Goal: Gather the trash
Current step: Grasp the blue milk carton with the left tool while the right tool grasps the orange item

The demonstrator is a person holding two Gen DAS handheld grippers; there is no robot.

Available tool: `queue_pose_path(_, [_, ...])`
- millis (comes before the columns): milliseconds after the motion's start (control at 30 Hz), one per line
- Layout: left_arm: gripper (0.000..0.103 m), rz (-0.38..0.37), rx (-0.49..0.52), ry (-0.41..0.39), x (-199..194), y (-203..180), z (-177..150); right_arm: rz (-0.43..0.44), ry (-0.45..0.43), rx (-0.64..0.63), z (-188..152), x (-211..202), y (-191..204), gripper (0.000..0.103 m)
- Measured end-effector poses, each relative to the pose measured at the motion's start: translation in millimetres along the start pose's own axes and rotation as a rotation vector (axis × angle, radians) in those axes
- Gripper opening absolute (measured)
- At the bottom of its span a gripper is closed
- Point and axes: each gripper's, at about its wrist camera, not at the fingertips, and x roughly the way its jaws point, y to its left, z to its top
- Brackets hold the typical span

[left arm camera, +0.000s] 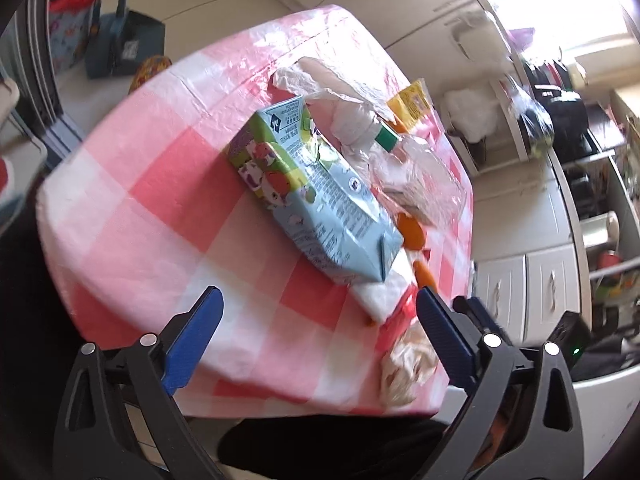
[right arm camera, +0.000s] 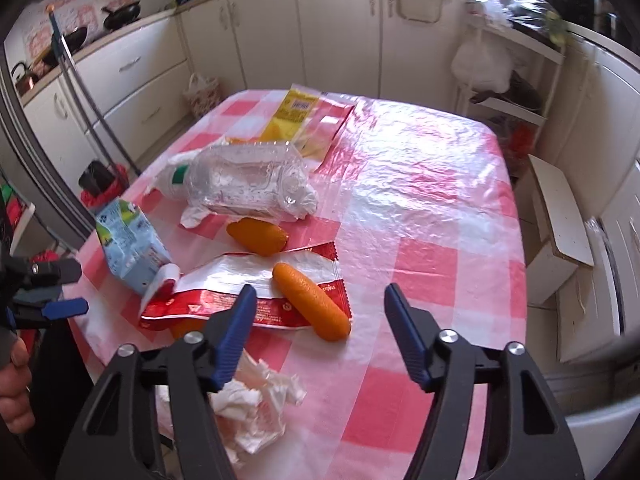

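Pink-and-white checked plastic covers the table (right arm camera: 420, 200), and all the trash lies on it. Take the crushed clear bottle (right arm camera: 248, 184) as landmark: the blue milk carton (right arm camera: 132, 248) lies to its near left, the yellow wrapper (right arm camera: 292, 116) beyond it, the red-and-white wrapper (right arm camera: 256, 292) and two orange pieces (right arm camera: 312, 304) nearer you, the crumpled tissue (right arm camera: 256, 412) nearest of all. Your right gripper (right arm camera: 318, 336) hangs over the near edge, jaws apart and empty; your left gripper (left arm camera: 316, 336) is likewise spread wide, holding nothing, short of the carton. You appear to be at the approach step. Next, lower one gripper around a single item, probably the tissue or carton, and close.
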Motion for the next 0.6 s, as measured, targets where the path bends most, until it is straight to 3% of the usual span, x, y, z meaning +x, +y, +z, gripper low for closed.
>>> queue_pose_path(167, [0.093,-0.040,-0.094,-0.001,21,-4,12,0.023,0.037,-0.028,1,24,3,0.048])
queue_pose_path(300, [0.087,-0.047,-0.136,-0.007,38,-18,22,0.044,0.057,-0.047,0,36,6,0.032])
queue_pose_path(467, [0.063,0.000,-0.113,-0.043,50,-29,34,0.082,0.046,-0.022,-3,36,4,0.020])
queue_pose_path(600, [0.050,-0.016,-0.088,-0.057,49,-34,45,0.097,0.035,-0.024,-4,34,4,0.018])
